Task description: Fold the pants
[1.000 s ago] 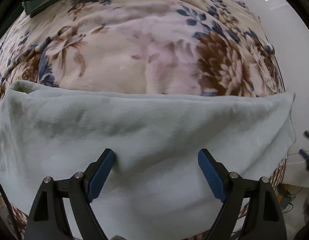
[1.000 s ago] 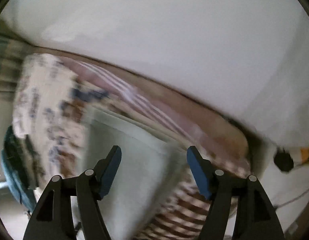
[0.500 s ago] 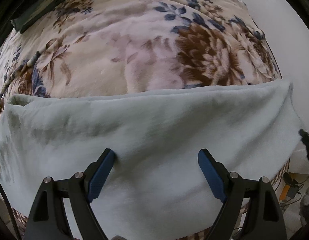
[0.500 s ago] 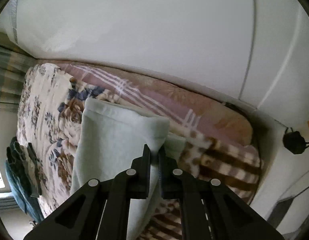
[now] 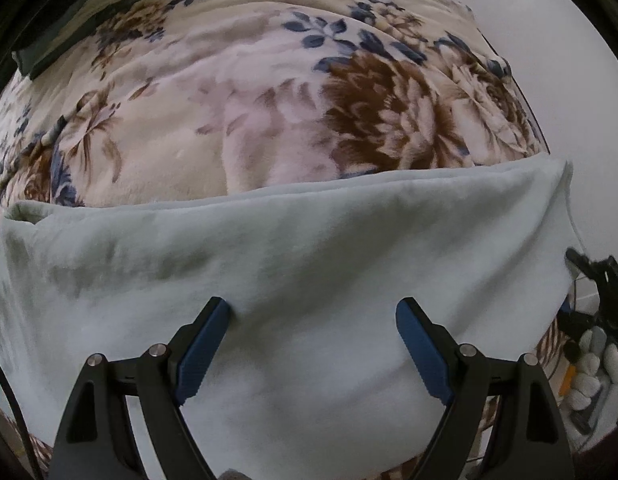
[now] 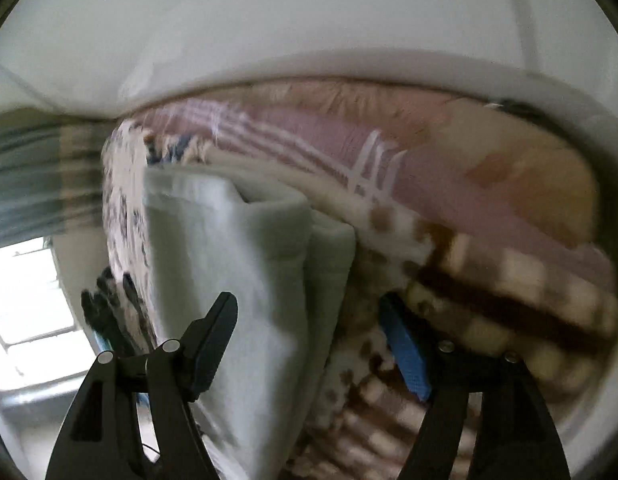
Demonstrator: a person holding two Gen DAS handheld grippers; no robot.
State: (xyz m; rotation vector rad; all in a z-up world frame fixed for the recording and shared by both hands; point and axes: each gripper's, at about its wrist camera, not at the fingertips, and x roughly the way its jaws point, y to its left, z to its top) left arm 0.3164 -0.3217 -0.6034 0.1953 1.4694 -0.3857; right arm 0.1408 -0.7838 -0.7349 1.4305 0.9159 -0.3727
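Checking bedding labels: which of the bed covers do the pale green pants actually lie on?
The floral blanket, cream with brown and blue flowers, lies under the pants. The pink plaid cover and brown checked blanket lie beyond them.

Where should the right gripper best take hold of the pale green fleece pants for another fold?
Probably at the stacked end edge of the pale green fleece pants, coming in from the bed's foot side. There the folded layers end together and overhang the checked blanket, so the open right gripper could slip one finger under.
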